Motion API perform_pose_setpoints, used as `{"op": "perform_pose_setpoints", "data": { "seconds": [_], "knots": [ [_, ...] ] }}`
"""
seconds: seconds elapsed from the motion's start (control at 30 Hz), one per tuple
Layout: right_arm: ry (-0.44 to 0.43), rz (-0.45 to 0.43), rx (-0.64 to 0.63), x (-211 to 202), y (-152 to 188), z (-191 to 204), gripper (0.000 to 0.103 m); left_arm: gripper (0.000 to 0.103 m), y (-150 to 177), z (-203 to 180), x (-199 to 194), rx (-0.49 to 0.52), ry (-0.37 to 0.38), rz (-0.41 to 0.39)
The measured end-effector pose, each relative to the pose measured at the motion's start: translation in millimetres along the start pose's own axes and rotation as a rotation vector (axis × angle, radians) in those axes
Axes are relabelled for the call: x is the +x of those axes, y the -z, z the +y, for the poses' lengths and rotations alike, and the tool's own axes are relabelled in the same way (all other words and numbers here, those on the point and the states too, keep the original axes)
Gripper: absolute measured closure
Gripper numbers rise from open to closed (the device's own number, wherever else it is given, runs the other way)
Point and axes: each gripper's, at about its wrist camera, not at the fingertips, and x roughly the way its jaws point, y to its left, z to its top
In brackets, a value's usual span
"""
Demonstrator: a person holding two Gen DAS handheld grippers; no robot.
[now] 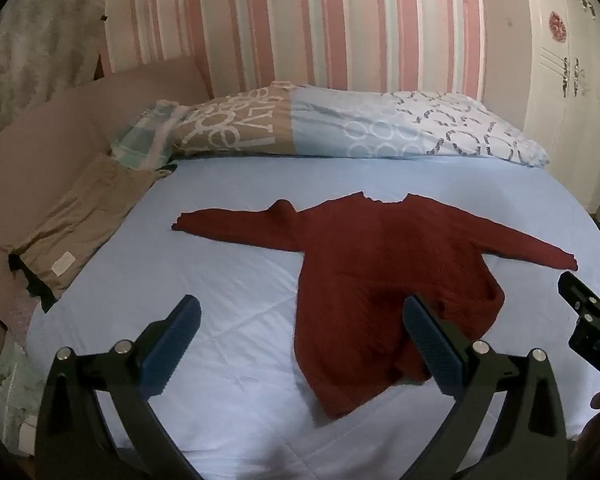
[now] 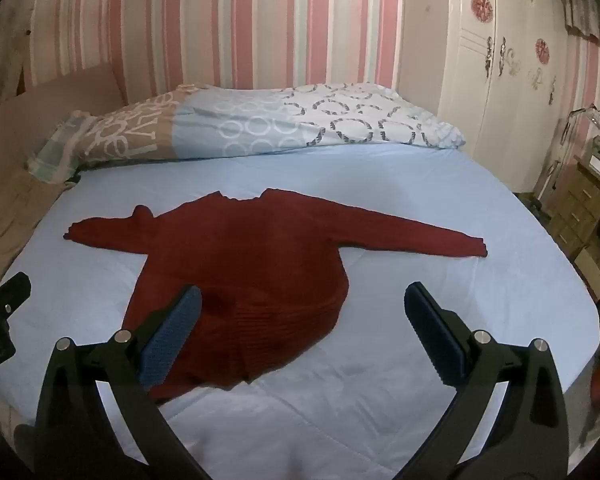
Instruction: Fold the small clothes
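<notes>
While the red sweater (image 1: 380,264) lies spread flat on the bed (image 1: 228,264), sleeves out, folding hasn't begun. Both my left gripper (image 1: 300,344) and right gripper (image 2: 300,332) hover released above its hem; next I'd pinch a sleeve inward.

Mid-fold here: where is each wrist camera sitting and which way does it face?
Left wrist: behind the open left gripper, above the bed's near edge, facing the red sweater and pillows; right gripper at right.
Right wrist: behind the open right gripper, same heading; left gripper at left.
Shared: sweater, blue sheet, striped wall.
</notes>
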Motion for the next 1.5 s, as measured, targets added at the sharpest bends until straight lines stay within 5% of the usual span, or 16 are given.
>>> {"op": "perform_pose_setpoints", "data": {
  "seconds": [1.5],
  "knots": [
    [0.006, -0.013, -0.008, -1, -1, 4, 0.003, 0.002, 0, 6, -4, -0.006, 0.002, -0.016]
  ]
}}
